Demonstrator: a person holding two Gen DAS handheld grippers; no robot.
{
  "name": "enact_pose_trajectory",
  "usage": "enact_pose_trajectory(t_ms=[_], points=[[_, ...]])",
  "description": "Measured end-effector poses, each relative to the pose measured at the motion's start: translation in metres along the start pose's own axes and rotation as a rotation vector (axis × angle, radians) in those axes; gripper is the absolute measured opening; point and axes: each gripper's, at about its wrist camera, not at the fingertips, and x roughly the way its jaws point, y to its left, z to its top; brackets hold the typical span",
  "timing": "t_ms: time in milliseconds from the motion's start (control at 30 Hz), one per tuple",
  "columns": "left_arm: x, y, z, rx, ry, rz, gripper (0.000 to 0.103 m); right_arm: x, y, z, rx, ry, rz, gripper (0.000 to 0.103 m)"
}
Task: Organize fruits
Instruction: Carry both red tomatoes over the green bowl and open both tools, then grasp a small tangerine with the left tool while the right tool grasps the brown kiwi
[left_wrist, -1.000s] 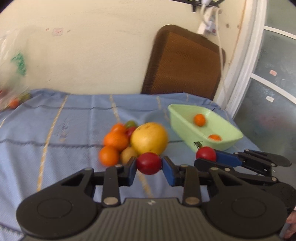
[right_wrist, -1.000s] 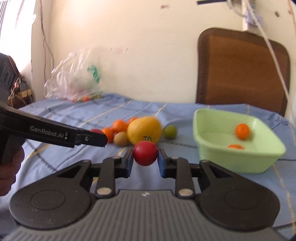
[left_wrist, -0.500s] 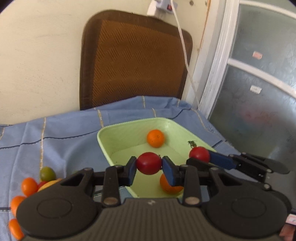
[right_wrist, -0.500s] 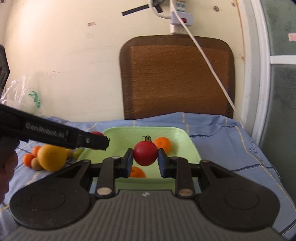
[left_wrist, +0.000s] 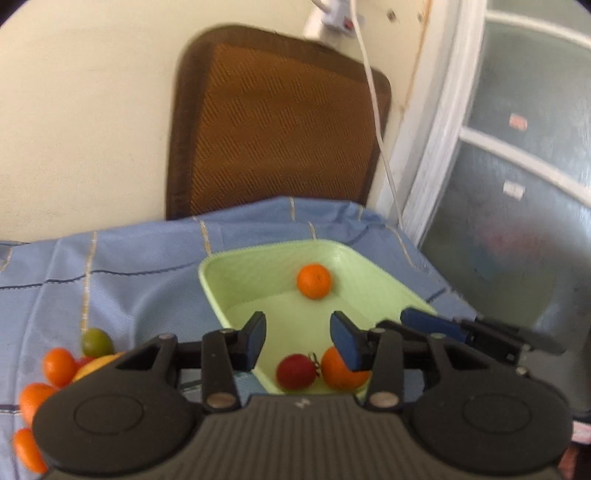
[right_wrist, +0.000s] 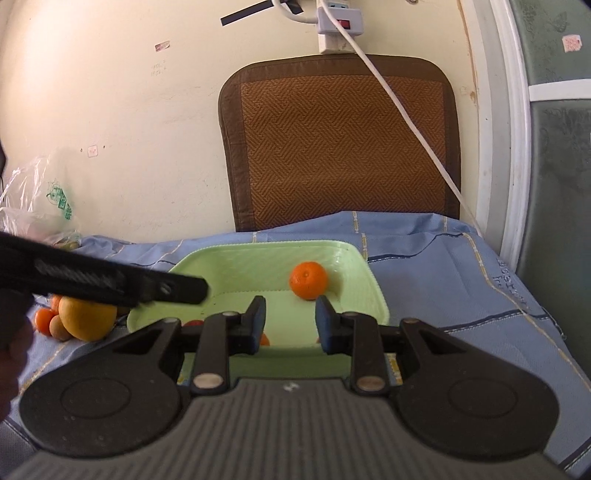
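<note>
Both fingers empty over the tray

Our left gripper is opening and our right gripper is released; a tomato lies in the green tray beside two oranges.

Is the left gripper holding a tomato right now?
No. The left gripper is opening with nothing between its pads; a red tomato lies in the green tray below.

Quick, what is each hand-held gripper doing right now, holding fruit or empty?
Left hand-held gripper: jaws opening, empty, above the green basin.
Right hand-held gripper: open, nothing between its pads.
</note>
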Motion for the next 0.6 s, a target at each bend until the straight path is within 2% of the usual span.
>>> enact_pose_trajectory(t_ms=[100, 200, 300, 400, 467, 600], points=[[-0.041, 0.023, 0.007, -0.068, -0.082, 0.032, 0.039, -0.003, -0.003, 0.000, 0.022, -0.021, -0.011, 0.032], [-0.087, 0.051, 0.004, -0.116, -0.143, 0.132, 0.039, -0.010, -0.001, 0.000, 0.015, -0.068, -0.020, 0.032], [-0.124, 0.075, -0.013, -0.135, -0.147, 0.226, 0.038, -0.019, 0.005, 0.000, -0.028, -0.137, -0.026, 0.032], [-0.143, 0.090, -0.033, -0.155, -0.123, 0.275, 0.038, -0.026, 0.012, 0.002, -0.029, -0.164, -0.006, 0.032], [-0.147, 0.099, -0.045, -0.154, -0.098, 0.289, 0.038, -0.030, 0.017, 0.007, 0.012, -0.131, 0.066, 0.032], [-0.137, 0.115, -0.059, -0.174, -0.044, 0.261, 0.038, -0.028, 0.053, 0.012, 0.043, 0.010, 0.301, 0.032]])
